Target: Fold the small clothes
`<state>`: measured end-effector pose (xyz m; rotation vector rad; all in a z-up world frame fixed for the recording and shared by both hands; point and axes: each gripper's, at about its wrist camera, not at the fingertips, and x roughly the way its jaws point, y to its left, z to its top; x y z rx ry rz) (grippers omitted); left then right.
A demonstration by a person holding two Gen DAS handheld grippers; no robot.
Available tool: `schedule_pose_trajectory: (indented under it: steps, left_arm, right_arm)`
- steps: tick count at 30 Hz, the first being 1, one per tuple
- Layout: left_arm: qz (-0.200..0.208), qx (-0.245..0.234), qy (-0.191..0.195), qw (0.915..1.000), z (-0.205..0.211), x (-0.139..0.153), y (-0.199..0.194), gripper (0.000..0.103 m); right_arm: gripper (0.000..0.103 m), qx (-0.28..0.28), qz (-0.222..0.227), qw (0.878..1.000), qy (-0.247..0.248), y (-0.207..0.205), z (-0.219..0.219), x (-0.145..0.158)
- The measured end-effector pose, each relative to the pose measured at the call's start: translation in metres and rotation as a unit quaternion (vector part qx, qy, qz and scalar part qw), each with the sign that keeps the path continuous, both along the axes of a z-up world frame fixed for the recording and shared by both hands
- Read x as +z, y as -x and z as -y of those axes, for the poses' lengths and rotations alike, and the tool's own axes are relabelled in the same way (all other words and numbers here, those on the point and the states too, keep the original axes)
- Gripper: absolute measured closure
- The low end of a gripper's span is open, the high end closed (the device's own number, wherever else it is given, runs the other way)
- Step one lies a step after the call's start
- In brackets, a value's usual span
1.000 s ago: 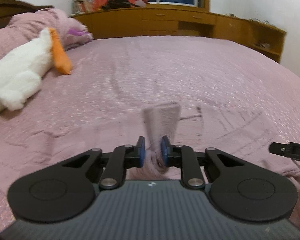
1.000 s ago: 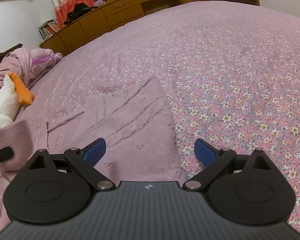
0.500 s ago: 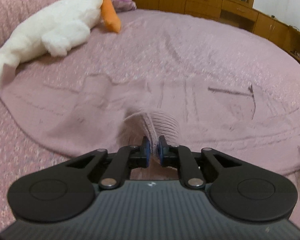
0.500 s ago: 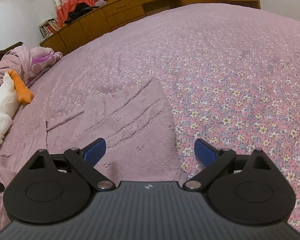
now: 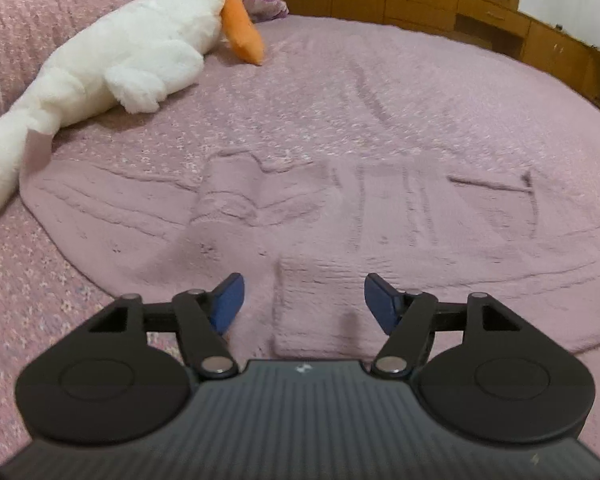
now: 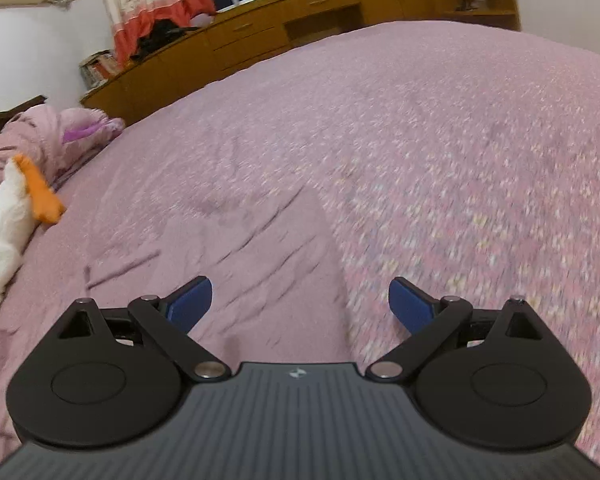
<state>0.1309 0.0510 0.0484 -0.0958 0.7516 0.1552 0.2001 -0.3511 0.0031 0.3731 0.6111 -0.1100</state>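
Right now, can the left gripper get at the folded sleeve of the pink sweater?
Probably yes. The left gripper hangs just over the sleeve, its jaws opening with the cuff between them but not pinched. Nothing lies in between; the stuffed goose is well away.

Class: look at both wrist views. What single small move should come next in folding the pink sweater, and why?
Probably draw the left hand-held gripper back. Its jaws are opening, and the cuff lies between them, unpinched, on the sweater. The right hand-held gripper hangs open over the sweater's other edge, free for the next fold.
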Motion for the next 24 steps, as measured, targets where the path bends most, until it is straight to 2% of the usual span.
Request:
schedule_pose_trajectory:
  steps: [5, 10, 16, 19, 21, 24]
  left_arm:
    - [-0.016, -0.019, 0.001, 0.9997, -0.003, -0.015, -0.019, 0.035]
    - [0.008, -0.054, 0.02, 0.9983, -0.001, -0.021, -0.018, 0.036]
    - [0.018, -0.066, 0.019, 0.9975, 0.005, -0.026, -0.016, 0.043]
    - [0.018, -0.079, 0.031, 0.9962, 0.006, -0.026, -0.018, 0.062]
    - [0.026, -0.085, 0.034, 0.9954, 0.007, -0.026, -0.018, 0.084]
    - [0.038, -0.086, 0.025, 0.9952, 0.013, -0.022, -0.016, 0.088]
  right_arm:
    - [0.006, -0.013, 0.032, 0.999, 0.002, -0.006, 0.004, -0.006]
    - [0.008, 0.039, 0.057, 0.997, 0.036, -0.009, -0.013, -0.002]
    - [0.018, 0.049, 0.049, 0.994, 0.081, -0.032, -0.026, -0.011]
    - [0.038, 0.055, 0.027, 0.995, 0.08, -0.045, -0.026, -0.019]
    - [0.074, 0.047, 0.021, 0.995, 0.087, -0.046, -0.027, -0.021]
    - [0.093, 0.042, 0.026, 0.995, 0.084, -0.043, -0.024, -0.019]
